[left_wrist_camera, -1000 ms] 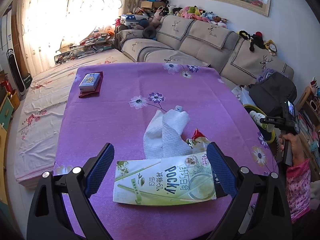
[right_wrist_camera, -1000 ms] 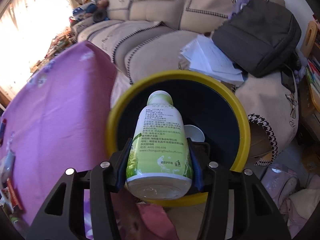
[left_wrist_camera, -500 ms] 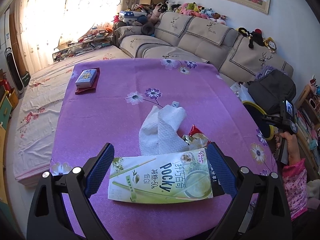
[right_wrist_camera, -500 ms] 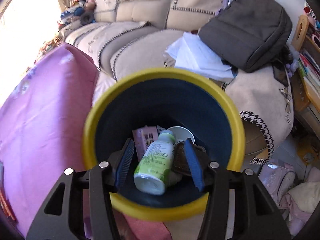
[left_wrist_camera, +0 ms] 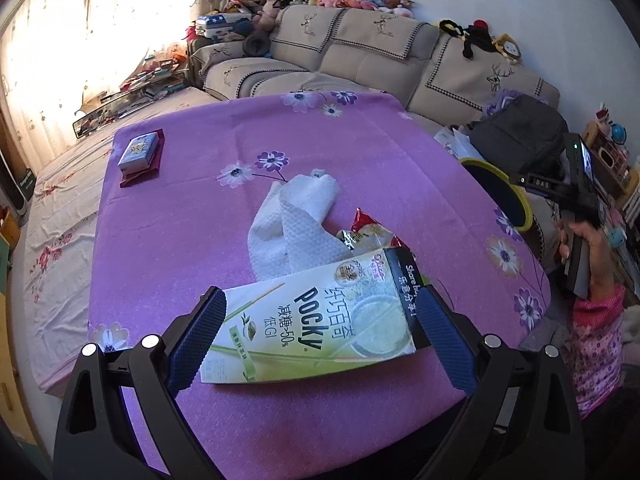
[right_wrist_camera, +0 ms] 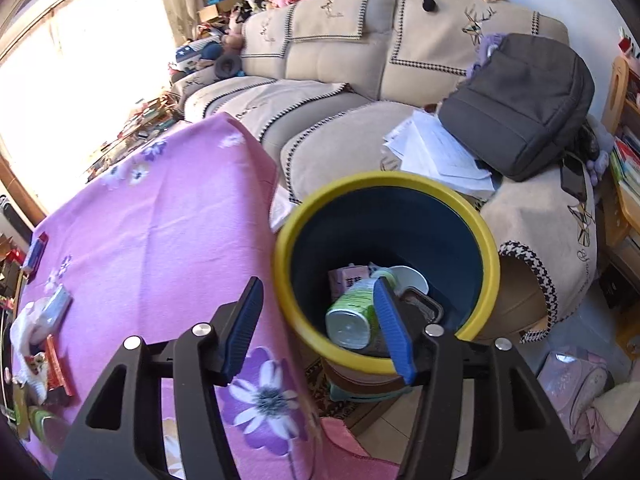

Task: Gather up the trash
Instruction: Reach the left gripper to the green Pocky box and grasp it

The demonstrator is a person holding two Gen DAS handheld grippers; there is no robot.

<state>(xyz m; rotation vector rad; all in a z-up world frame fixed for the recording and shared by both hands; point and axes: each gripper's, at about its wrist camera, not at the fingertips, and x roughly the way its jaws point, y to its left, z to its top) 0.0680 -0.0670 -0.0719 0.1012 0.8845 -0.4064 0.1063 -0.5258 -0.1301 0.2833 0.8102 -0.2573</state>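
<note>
Indoors, purple floral tablecloth [left_wrist_camera: 240, 240], beige sofa [left_wrist_camera: 360, 60]; left gripper [left_wrist_camera: 316, 332] clenching Pocky box [left_wrist_camera: 320, 320], right gripper [right_wrist_camera: 316, 328] opening, empty.

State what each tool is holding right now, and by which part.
The left tool grips the Pocky box across its two short ends. The right tool holds nothing; its jaws are opening with no object between them, and the bottle lies in the bin.

Daylit interior, brightest at the curtained window [left_wrist_camera: 80, 40] upper left, blown out to white in both views. Soft, faint shadows across the purple tablecloth [left_wrist_camera: 200, 240]. Strong fisheye bending toward the edges, with dark corners. Centre sharp; slight softness at the rim. Deep shade inside the yellow-rimmed bin [right_wrist_camera: 486, 240].
</note>
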